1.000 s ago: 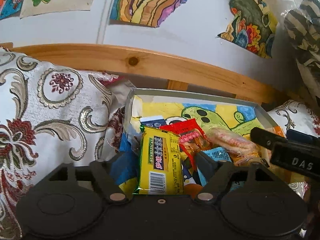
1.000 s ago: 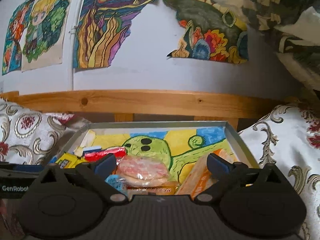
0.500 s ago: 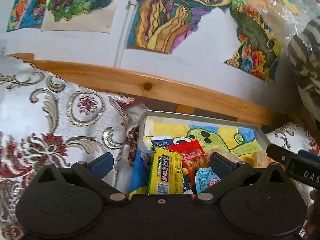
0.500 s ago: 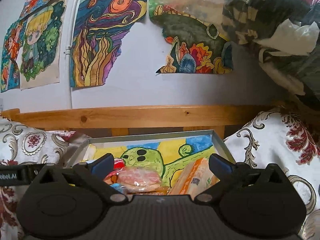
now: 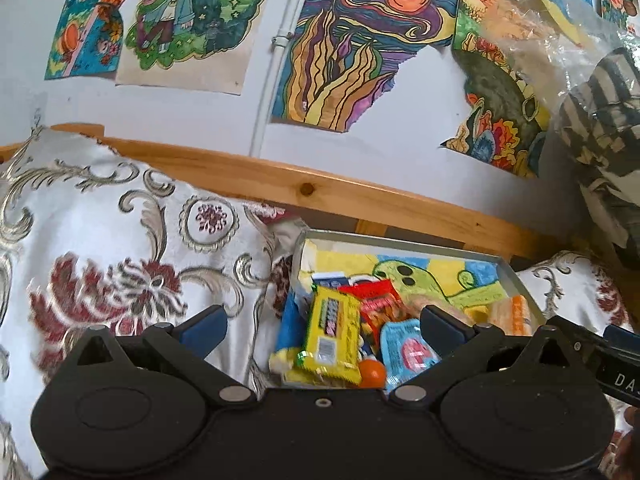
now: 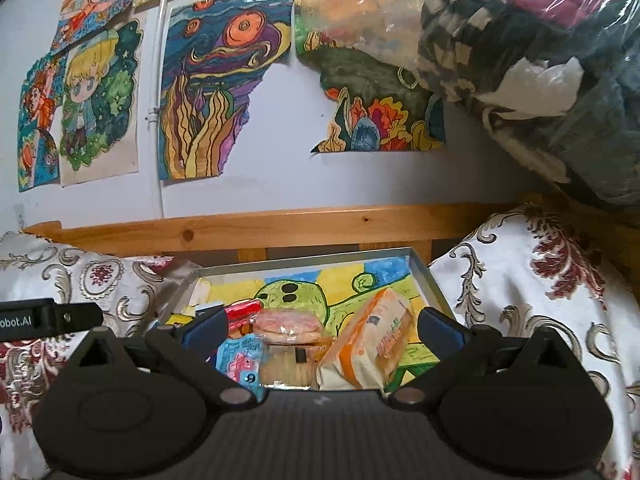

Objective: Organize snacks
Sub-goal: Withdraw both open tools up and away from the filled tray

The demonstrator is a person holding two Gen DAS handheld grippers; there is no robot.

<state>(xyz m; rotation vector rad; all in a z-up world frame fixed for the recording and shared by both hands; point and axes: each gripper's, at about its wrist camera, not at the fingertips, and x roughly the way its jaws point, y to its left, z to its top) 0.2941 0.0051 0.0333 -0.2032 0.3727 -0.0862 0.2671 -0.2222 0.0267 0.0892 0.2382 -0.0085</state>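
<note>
A metal tray lined with a green-creature drawing lies between two cushions and holds several snack packs. At its near left are a yellow pack, a red pack and a blue packet. My left gripper hovers open above and behind them, holding nothing. In the right wrist view the tray shows a pink round cake pack, crackers and an orange-white pack. Open and holding nothing, my right gripper hangs over them.
Patterned cushions flank the tray, one to its left and one to its right. A wooden rail runs behind, below a wall of drawings. A plastic-wrapped bundle hangs at the upper right.
Both grippers have drawn back and up from the tray, so it looks smaller and lower in both views. The snacks have stayed in the tray.
</note>
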